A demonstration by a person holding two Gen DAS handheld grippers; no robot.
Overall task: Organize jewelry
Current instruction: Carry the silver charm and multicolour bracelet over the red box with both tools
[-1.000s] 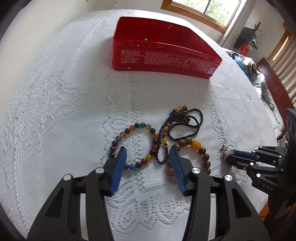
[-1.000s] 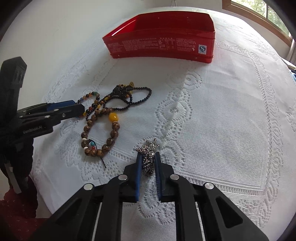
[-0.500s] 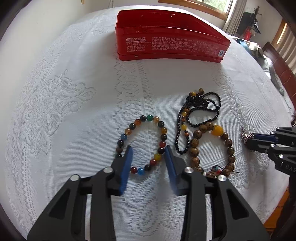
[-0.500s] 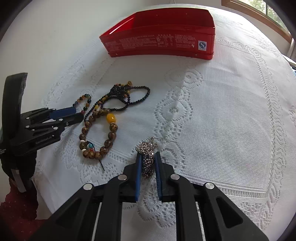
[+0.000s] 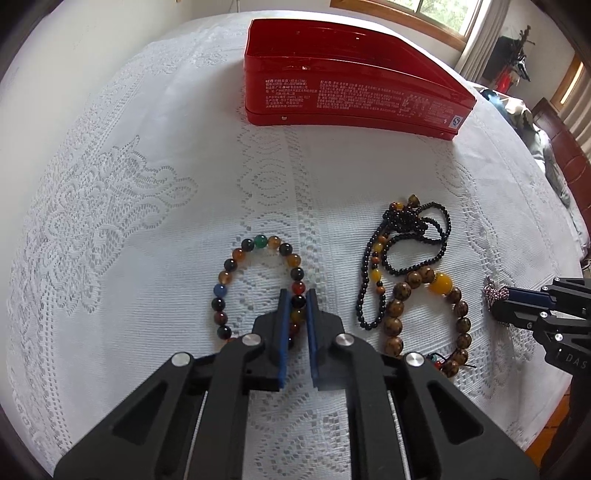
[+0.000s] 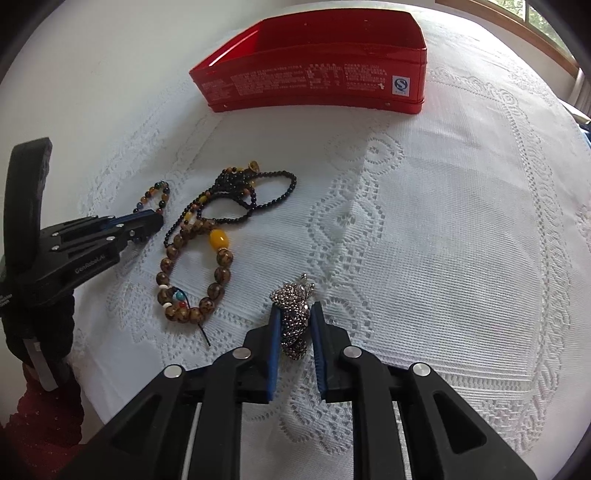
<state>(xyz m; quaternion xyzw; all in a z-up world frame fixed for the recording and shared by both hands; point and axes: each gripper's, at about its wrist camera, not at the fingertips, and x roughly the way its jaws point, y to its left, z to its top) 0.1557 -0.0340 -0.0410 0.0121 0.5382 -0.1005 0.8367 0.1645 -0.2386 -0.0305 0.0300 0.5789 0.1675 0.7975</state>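
Note:
My left gripper (image 5: 296, 295) is shut on the right side of a multicoloured bead bracelet (image 5: 236, 258) that lies on the lace tablecloth; it also shows in the right wrist view (image 6: 147, 221). My right gripper (image 6: 295, 310) is shut on a silver sparkly chain (image 6: 293, 310), also seen in the left wrist view (image 5: 493, 293). Between them lie a brown wooden bead bracelet with a yellow bead (image 5: 441, 284) and a black bead necklace (image 5: 410, 236). An open red tin box (image 5: 351, 88) stands at the back.
The white lace tablecloth (image 5: 147, 184) covers the round table; its edge falls away at right, by a wooden bed frame (image 5: 565, 147). A window (image 5: 436, 11) is behind the box.
My left gripper moved left off the tangled necklaces, advanced over the multicoloured bracelet and closed on its right side. My right gripper kept hold of the silver chain.

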